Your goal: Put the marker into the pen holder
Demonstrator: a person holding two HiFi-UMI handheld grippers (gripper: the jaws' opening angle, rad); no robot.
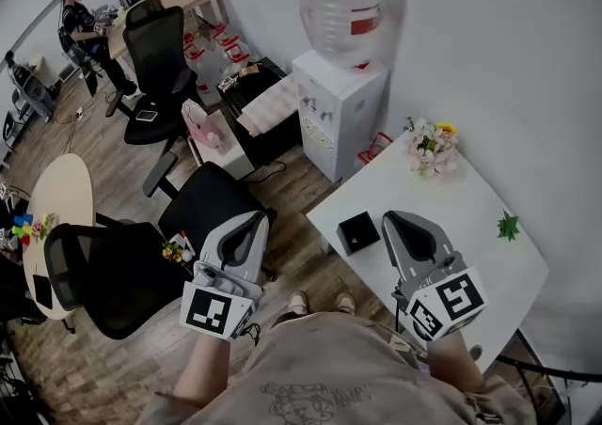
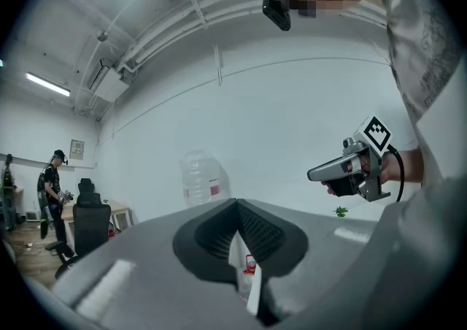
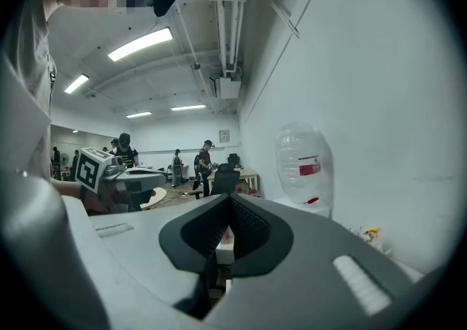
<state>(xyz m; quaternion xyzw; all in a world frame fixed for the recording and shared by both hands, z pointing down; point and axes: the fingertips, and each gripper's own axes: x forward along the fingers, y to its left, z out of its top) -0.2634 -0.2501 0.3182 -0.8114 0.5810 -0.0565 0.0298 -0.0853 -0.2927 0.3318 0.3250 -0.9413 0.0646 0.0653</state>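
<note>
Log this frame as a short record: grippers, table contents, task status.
left gripper: fingers together, empty, held beside the table
right gripper: fingers together, empty, above the table
table: black holder, flowers, green decoration
marker: not visible
task status: apparently not started

The left tool [image 1: 246,230] and right tool [image 1: 406,230] are pale grey with black ribbed pads, each bearing black-and-white square markers. The worktop [image 1: 489,197] is white, the pen holder [image 1: 357,231] black, the sprig [image 1: 508,225] green, and the flowers [image 1: 431,149] pink, white and yellow (somewhat blurred). The floor [image 1: 292,263] is brown wood-grain.
</note>
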